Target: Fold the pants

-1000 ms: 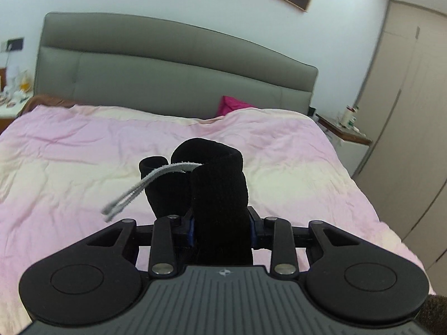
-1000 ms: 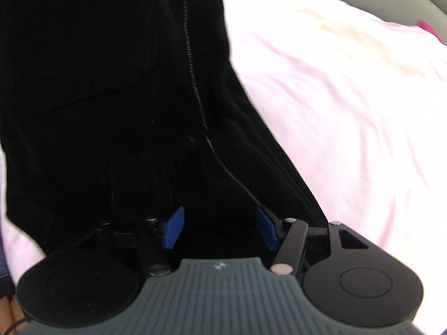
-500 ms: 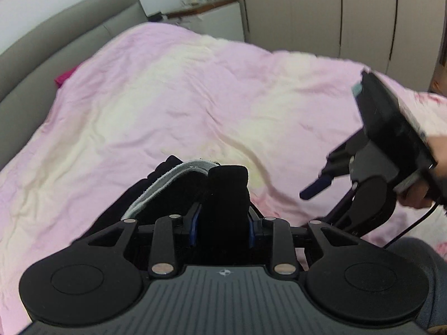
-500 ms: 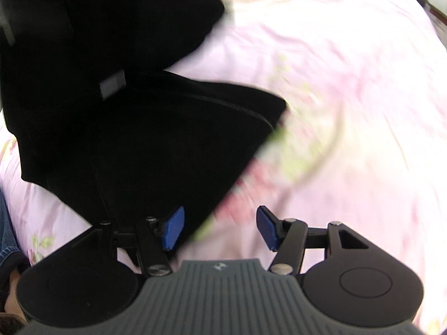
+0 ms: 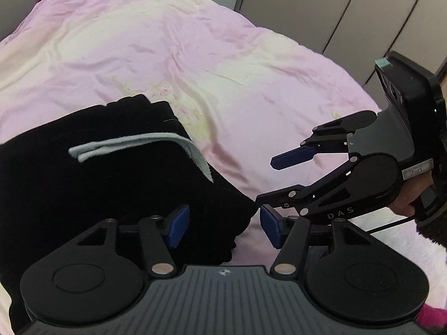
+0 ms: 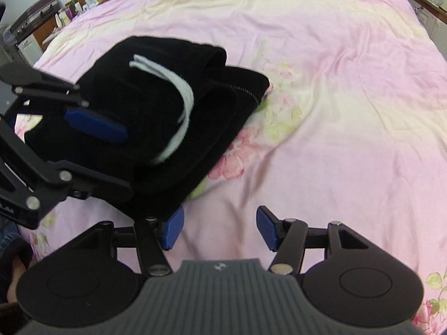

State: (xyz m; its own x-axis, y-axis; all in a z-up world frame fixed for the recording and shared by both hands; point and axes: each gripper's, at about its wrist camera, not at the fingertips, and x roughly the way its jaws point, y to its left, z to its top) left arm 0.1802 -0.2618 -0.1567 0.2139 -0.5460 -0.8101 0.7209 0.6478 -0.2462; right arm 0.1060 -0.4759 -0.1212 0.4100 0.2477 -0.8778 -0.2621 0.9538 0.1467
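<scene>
The black pants (image 5: 97,189) lie in a folded bundle on the pink bedspread (image 5: 223,55), with a white drawstring (image 5: 134,143) draped over the top. My left gripper (image 5: 225,227) hangs over the bundle's near right corner. Its jaws are opening: fabric still lies between them, but the pads no longer press on it. In the right wrist view the pants (image 6: 117,83) sit at the left with the drawstring (image 6: 181,103) across them, and the left gripper (image 6: 127,164) reaches over them. My right gripper (image 6: 220,231) stands open above bare bedspread, just right of the pants; it shows from the side as the right gripper (image 5: 268,180).
A hand (image 5: 408,203) holds the right gripper's handle. Wardrobe doors (image 5: 349,14) stand beyond the far side of the bed. A bedside cabinet with small items (image 6: 42,16) sits at the top left of the right wrist view. Open bedspread (image 6: 335,97) spreads to the right of the pants.
The left gripper came down with the pants bundle onto the bed, and its jaws spread off the fabric. The right gripper swung away from the pants to the bedspread beside them and stayed open.
</scene>
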